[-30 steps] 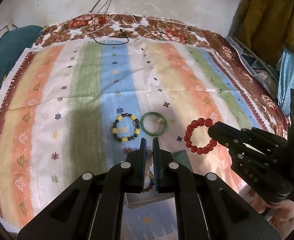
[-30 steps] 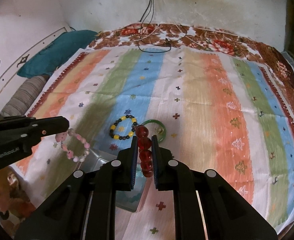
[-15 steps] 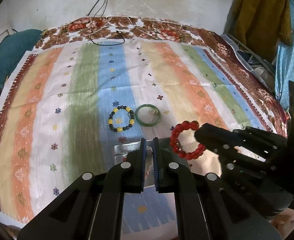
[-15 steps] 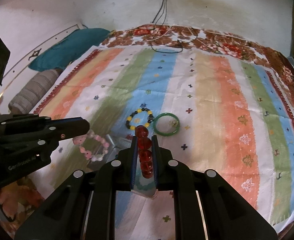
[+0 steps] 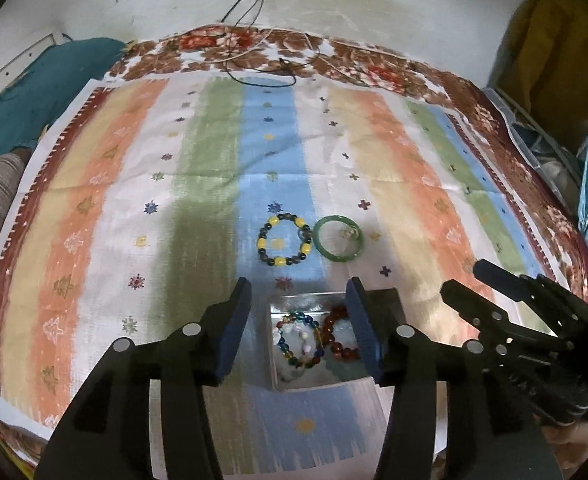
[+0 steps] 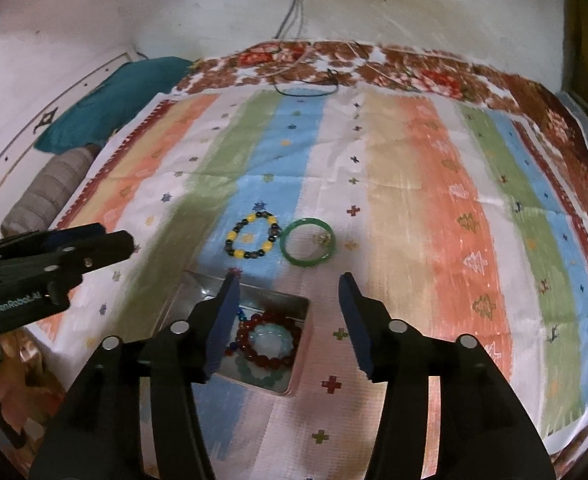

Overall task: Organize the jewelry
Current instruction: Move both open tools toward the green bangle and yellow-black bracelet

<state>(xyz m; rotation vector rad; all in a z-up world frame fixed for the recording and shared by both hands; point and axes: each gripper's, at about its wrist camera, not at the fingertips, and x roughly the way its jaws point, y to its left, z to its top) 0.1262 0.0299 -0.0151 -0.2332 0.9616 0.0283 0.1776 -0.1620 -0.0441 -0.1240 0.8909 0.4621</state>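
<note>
A striped cloth (image 5: 93,240) in orange, green, blue and white covers a bed. Going left to right, the left gripper (image 5: 298,312) hangs above a small metal tin (image 5: 294,385), its two fingers spread wide apart and holding nothing. Inside the tin lie a multicoloured bead bracelet (image 5: 298,340), a red bead bracelet (image 6: 269,339) and a pale green one (image 6: 258,374). Beyond the tin, on the blue stripe, a black-and-yellow bead bracelet (image 5: 283,240) rests just beside a green bangle (image 5: 338,237). The right gripper (image 6: 289,312), also over the tin, has its fingers wide apart and empty.
</note>
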